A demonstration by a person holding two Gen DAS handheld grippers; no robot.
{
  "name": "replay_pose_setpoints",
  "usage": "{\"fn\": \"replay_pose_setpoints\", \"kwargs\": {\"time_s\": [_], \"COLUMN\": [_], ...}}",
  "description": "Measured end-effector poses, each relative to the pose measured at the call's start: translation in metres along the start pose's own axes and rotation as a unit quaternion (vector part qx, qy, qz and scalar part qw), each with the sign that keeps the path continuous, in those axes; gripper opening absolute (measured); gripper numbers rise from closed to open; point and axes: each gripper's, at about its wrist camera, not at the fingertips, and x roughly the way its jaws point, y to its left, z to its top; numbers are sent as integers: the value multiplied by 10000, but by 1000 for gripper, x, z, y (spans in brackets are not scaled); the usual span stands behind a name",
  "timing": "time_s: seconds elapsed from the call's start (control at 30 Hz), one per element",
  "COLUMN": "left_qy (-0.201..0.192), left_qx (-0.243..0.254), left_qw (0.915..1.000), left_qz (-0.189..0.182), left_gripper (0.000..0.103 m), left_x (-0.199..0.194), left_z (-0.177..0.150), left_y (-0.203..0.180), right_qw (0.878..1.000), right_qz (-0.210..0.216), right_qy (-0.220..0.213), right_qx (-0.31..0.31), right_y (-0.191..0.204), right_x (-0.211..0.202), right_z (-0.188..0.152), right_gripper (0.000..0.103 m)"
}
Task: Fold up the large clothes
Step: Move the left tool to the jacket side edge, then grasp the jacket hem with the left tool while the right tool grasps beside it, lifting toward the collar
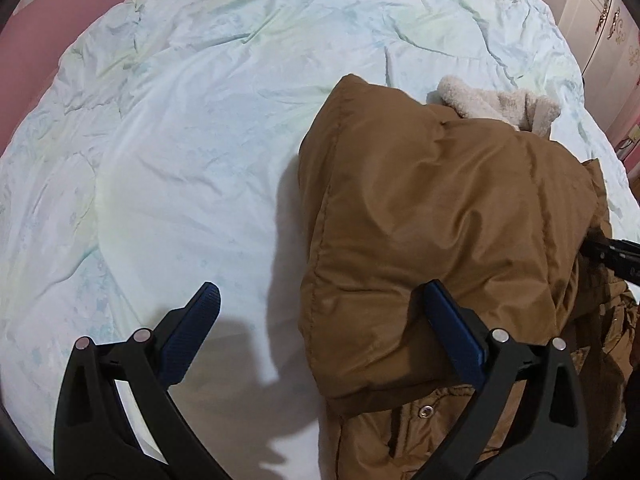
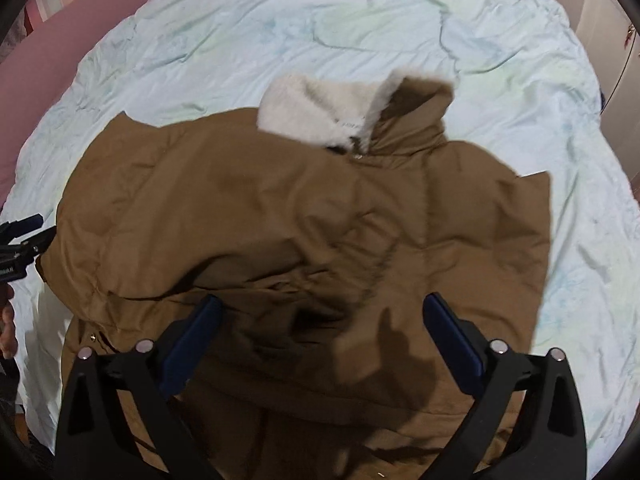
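Your padded brown coat with a cream fleece collar (image 2: 304, 240) lies on the pale blue quilted bed (image 2: 500, 80), collar pointing away. Both left gripper (image 1: 320, 320) and right gripper (image 2: 324, 328) hover with jaws spread; the right sits directly over the coat, the left at its folded edge.

Your coat (image 2: 304, 216) is matt brown woven cloth, puffy and quilted, with a fleecy cream collar (image 2: 320, 114) at its top. Under the coat, your quilt (image 1: 192, 140) is smooth, creased cotton-like cloth. Your finger pads (image 1: 188, 336) look ribbed, matt blue.
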Motion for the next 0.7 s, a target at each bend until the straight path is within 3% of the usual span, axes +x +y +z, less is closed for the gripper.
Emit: {"fn": "replay_pose_setpoints", "kwargs": {"time_s": [0.07, 0.1, 0.13, 0.23, 0.4, 0.5, 0.6, 0.7], "left_qy": [-63, -124, -162, -289, -409, -376, -229, -123], "left_qx": [-5, 5, 13, 60, 232, 282, 299, 424], "left_qw": [10000, 9999, 9999, 9996, 9989, 9989, 9993, 9990], "left_qz": [-2, 8, 12, 12, 3, -34, 8, 76], "left_gripper": [100, 100, 100, 100, 100, 100, 100, 100], "left_x": [-8, -14, -19, -36, -54, -55, -46, -39], "left_z": [1, 1, 2, 5, 4, 0, -3, -6], "left_y": [-1, -2, -2, -6, -20, -31, -42, -54], "right_qw": [9985, 9977, 9969, 9973, 9876, 9845, 9861, 9888], "right_qz": [393, 487, 607, 524, 325, 328, -31, -241], "right_qy": [212, 215, 119, -313, -1317, -1455, -1389, -896], "right_qx": [320, 411, 482, 413, 796, 923, 907, 1171], "right_y": [-7, -8, -11, -14, -63, -89, -125, -161], "right_x": [12, 14, 12, -7, -77, -99, -109, -83], "right_z": [-1, -2, -2, -3, 6, 7, -2, -18], "right_gripper": [58, 53, 37, 23, 18, 18, 17, 17]}}
